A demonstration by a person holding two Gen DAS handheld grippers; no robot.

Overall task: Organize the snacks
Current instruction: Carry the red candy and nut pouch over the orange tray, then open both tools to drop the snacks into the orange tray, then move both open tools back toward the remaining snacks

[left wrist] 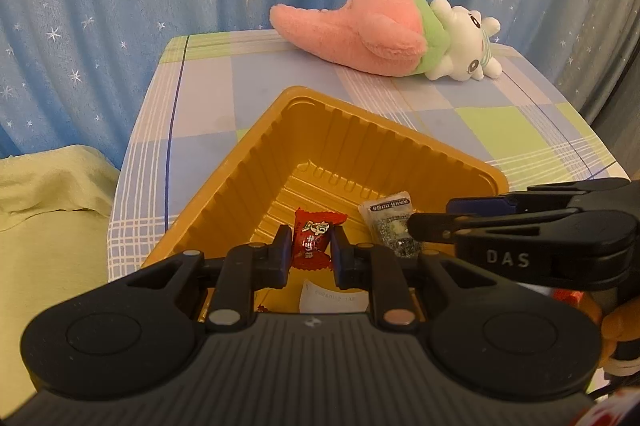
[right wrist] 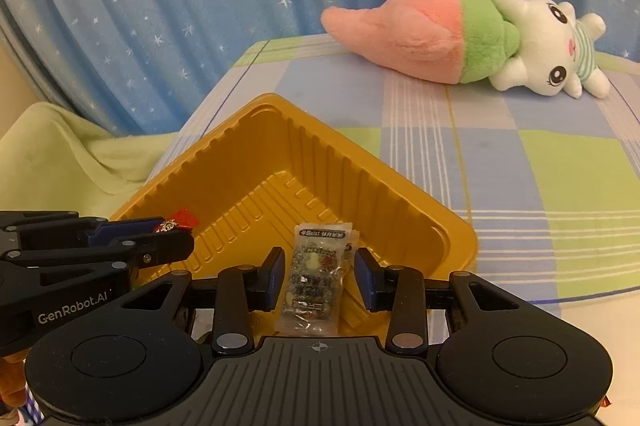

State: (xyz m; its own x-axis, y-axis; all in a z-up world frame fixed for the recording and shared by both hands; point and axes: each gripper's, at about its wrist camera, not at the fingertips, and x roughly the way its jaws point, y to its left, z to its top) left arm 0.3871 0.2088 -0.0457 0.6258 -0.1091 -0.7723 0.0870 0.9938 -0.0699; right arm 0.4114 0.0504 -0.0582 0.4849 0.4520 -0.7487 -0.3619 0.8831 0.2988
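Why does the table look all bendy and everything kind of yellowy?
Left wrist view: the fisheye lens curves the table edges and darkens the corners; warm light tints the gold tray. Right wrist view: same bending, the curtain bows, and the clear snack packet looks slightly soft.

Black gripper [left wrist: 311,246], blue pads [left wrist: 285,246], "DAS" lettering

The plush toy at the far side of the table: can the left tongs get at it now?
Probably not yet: the left tongs are shut on a red candy over the gold tray. The path to the plush toy looks free.
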